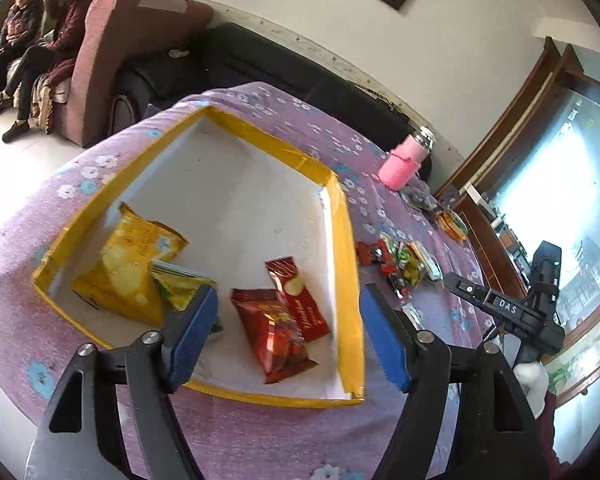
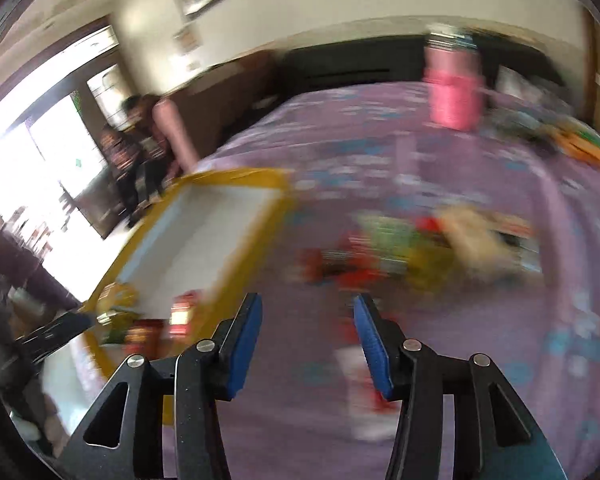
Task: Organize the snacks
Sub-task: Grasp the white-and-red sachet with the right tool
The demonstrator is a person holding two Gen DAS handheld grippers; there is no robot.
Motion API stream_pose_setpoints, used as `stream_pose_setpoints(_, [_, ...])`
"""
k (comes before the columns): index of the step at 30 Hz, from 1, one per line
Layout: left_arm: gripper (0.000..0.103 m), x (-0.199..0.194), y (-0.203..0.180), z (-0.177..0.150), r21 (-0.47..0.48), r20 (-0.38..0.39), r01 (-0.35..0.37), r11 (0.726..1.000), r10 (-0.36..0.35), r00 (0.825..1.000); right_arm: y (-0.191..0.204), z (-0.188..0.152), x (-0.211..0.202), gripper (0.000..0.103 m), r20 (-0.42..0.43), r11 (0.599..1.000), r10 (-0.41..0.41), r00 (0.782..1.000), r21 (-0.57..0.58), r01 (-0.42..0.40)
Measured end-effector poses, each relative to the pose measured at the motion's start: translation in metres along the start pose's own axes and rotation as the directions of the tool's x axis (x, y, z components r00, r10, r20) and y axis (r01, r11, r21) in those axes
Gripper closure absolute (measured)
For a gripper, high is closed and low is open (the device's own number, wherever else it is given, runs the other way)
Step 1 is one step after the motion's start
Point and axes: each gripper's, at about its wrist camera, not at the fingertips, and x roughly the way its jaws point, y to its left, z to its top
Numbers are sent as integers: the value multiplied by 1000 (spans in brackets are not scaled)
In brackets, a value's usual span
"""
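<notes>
two handheld claws over a purple flowered cloth [image 1: 260,420], with snacks in and beside a yellow-rimmed box [image 1: 342,240].

the left wrist view is sharp: yellow packets [image 1: 128,268] and red packets [image 1: 284,312] lie inside the box, just past the left claw [image 1: 288,332], which is spread and empty. the right wrist view is blurred, showing loose snacks [image 2: 412,252] ahead of the right claw [image 2: 308,344], partly spread, gripping nothing. a pink bottle [image 1: 404,160] stands well beyond.

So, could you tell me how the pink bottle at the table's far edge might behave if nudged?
The pink bottle stands upright and looks tall for its base, so it may tip. Being round, it would probably roll afterwards. Its fuzzy-looking pink cover likely gives decent grip.
</notes>
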Motion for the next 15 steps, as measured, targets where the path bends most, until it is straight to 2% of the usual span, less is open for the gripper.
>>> stream_pose_setpoints(3, [30,9,-17,-5,30,-28,13,999,-12,1000,-45,-7,-7,51,-18,994,-43,999,95,44])
stream_pose_setpoints(5, [30,13,-32,-9,61,-44,21,998,-19,999,-56,-14,-4,51,-44,994,-33,998,104,38])
stream_pose_setpoints(10, [30,21,-68,-17,148,-83,38,988,-26,996,-42,-28,22,51,-119,999,8,993,40,-3])
stream_pose_setpoints(15, [30,24,-85,-21,179,-96,39,983,-22,995,-29,-18,44,51,-114,1000,9,993,17,-7])
